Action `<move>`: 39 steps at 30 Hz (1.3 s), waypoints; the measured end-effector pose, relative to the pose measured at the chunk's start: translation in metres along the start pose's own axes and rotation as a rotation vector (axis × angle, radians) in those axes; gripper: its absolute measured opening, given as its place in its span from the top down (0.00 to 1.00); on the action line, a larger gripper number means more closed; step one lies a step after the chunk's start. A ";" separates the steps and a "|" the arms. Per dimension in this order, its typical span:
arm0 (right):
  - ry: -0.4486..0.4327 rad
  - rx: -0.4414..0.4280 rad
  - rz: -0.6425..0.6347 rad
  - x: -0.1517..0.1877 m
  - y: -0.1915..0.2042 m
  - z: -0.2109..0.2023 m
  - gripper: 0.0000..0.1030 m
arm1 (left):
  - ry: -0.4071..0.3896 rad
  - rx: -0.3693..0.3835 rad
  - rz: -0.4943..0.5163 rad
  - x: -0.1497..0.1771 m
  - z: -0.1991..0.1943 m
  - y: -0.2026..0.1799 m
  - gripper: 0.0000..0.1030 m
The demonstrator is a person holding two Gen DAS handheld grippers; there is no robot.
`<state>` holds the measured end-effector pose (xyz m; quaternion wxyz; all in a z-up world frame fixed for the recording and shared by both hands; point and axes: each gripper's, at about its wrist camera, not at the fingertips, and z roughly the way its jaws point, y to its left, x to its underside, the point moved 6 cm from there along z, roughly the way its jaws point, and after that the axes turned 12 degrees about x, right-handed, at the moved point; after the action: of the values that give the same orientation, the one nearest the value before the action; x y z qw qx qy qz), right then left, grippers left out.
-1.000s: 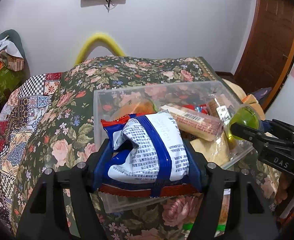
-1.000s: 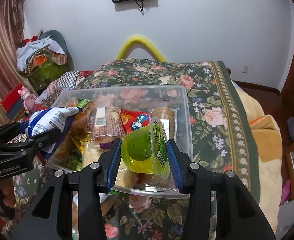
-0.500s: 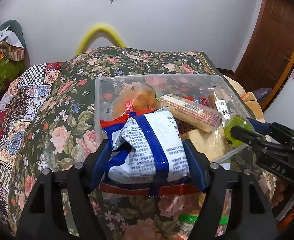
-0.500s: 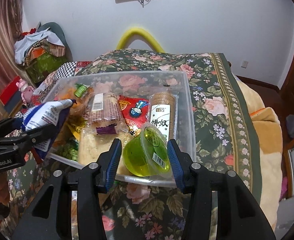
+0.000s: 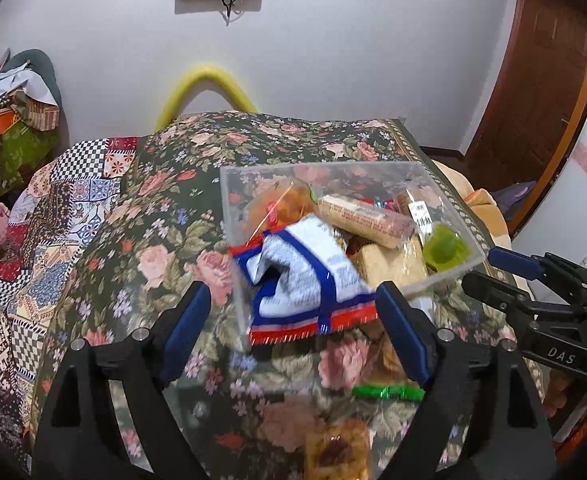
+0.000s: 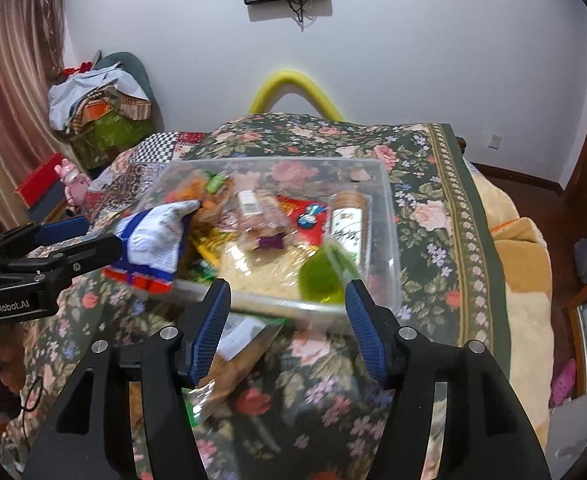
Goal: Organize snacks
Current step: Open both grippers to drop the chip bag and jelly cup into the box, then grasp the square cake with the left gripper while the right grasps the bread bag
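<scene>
Both drops are done: the left tool (image 5: 289,328) has just opened off the blue-and-white packet (image 5: 309,276), now slumped over the clear bin's (image 6: 391,216) near wall; the right tool (image 6: 287,330) has likewise released the green jelly cup (image 6: 323,278) inside (next, probably the loose snacks on the bed).

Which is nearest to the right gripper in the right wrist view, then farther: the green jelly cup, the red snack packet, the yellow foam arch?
From the right gripper:
1. Green jelly cup, in the clear box's near right corner.
2. Red snack packet, in the middle of the box.
3. Yellow foam arch, behind the bed, at the wall.
</scene>
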<state>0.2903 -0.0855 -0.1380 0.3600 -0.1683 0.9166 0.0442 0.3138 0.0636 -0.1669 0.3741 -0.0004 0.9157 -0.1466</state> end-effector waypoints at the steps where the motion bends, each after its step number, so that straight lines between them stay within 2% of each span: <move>1: 0.002 -0.004 -0.003 0.002 0.003 -0.001 0.44 | 0.003 0.000 0.001 0.003 -0.002 0.001 0.16; 8: 0.056 -0.043 -0.025 0.024 0.027 0.006 0.32 | 0.055 -0.005 0.006 0.037 -0.010 0.013 0.15; 14: 0.127 -0.043 -0.062 0.040 0.045 0.033 0.31 | 0.108 -0.009 -0.009 0.066 0.000 0.027 0.15; 20: 0.196 -0.060 -0.026 0.047 0.050 0.061 0.31 | 0.142 0.006 -0.034 0.082 0.010 0.033 0.15; 23: 0.202 -0.069 -0.004 0.047 0.051 0.063 0.33 | 0.140 0.009 -0.043 0.085 0.009 0.032 0.15; 24: 0.197 -0.062 -0.012 0.047 0.051 0.063 0.41 | 0.142 0.011 -0.047 0.086 0.009 0.032 0.15; 26: 0.191 -0.063 -0.032 0.047 0.053 0.060 0.45 | 0.148 0.020 -0.056 0.088 0.009 0.029 0.15; 31: 0.157 -0.047 -0.068 0.053 0.051 0.045 0.47 | 0.167 0.033 -0.044 0.096 0.008 0.016 0.15; 39: 0.113 -0.025 -0.049 0.058 0.031 0.016 0.48 | 0.214 0.068 -0.005 0.120 0.006 -0.015 0.15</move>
<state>0.2508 -0.0692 -0.1904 0.3065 -0.1973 0.9304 0.0371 0.2299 0.0345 -0.2488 0.2737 0.0254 0.9450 -0.1775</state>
